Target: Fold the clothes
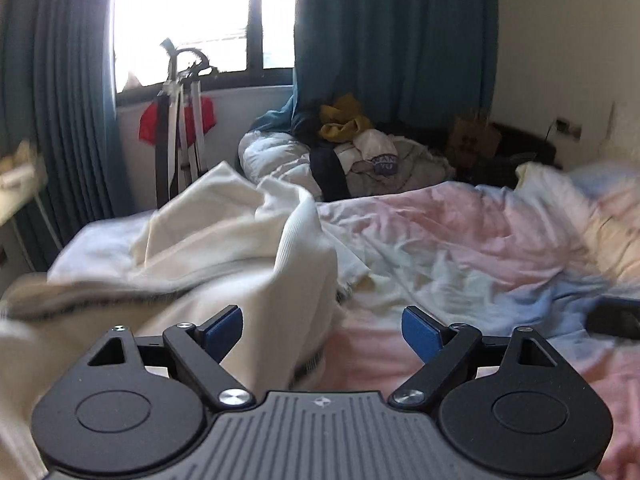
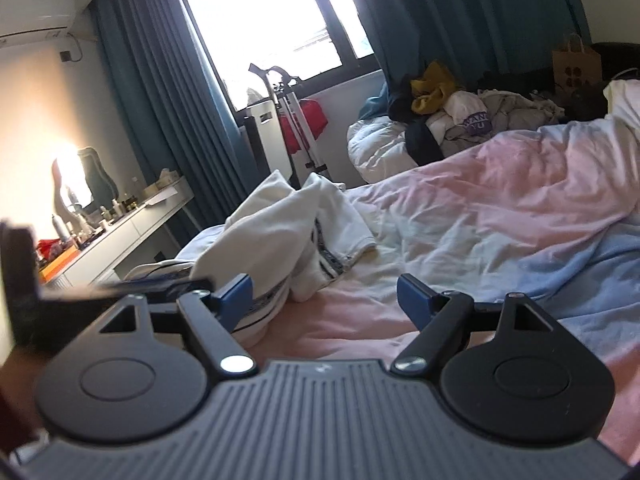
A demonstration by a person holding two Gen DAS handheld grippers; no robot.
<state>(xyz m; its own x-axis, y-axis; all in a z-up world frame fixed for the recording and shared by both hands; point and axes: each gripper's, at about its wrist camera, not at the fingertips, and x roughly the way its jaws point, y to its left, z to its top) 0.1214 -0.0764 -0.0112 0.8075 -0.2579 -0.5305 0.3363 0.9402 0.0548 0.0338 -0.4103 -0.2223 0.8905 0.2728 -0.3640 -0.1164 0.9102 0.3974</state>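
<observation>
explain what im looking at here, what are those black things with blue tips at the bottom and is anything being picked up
There is no robot here. A person holds a pair of hand-held tongs in each hand, and each pair carries a wide-angle camera looking forward along its two fingers. One picture comes from the left tongs, the other from the right tongs. The black plates and blue pads at the bottom are the tongs themselves.

Both look across a bed with a rumpled pink, white and blue bedsheet. On it lies a crumpled white garment with a dark patterned trim, the thing to be folded. Farther back, by the teal curtains, sits a pile of other clothes.

Nothing is held: both pairs stand open, with the garment just ahead and to the left.
</observation>
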